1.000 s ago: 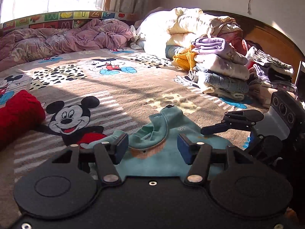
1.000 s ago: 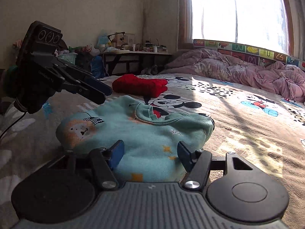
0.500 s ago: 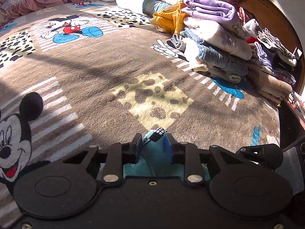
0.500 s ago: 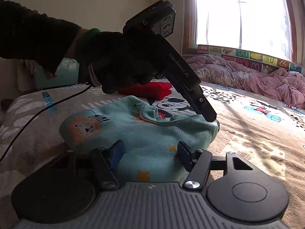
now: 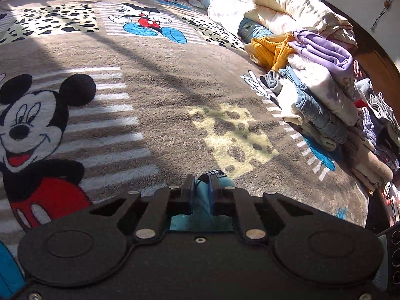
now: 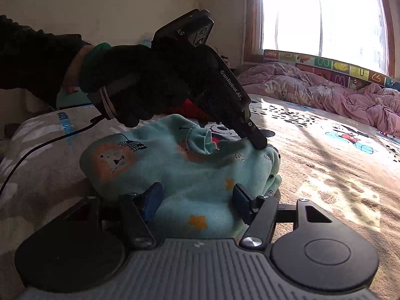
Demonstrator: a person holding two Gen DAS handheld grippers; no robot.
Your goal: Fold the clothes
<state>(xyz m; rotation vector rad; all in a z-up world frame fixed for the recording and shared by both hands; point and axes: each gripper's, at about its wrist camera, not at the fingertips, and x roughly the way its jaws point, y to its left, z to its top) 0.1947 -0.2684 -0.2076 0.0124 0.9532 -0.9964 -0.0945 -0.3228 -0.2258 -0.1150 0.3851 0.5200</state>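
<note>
A teal child's sweatshirt (image 6: 175,170) with lion prints lies bunched on the cartoon-mouse blanket (image 6: 325,165). My left gripper (image 6: 260,145), held by a black-gloved hand (image 6: 140,87), points down onto the garment's far right shoulder beside the collar. In the left wrist view its jaws are closing, and the left gripper (image 5: 201,182) pinches a fold of the teal sweatshirt (image 5: 203,200) between its pads. My right gripper (image 6: 196,197) stands open at the near hem, with cloth lying between its fingers but not squeezed.
A stack of folded clothes (image 5: 322,92) stands at the bed's right side beside a cream duvet (image 5: 270,7). A pink quilt (image 6: 325,92) lies under the window. A red garment (image 6: 186,107) shows behind the gloved hand. A black cable (image 6: 37,147) trails over the blanket.
My left gripper swung across to the sweatshirt's far shoulder, tilted downward and closed on a fold of the cloth. The right gripper stayed where it was, still open.
</note>
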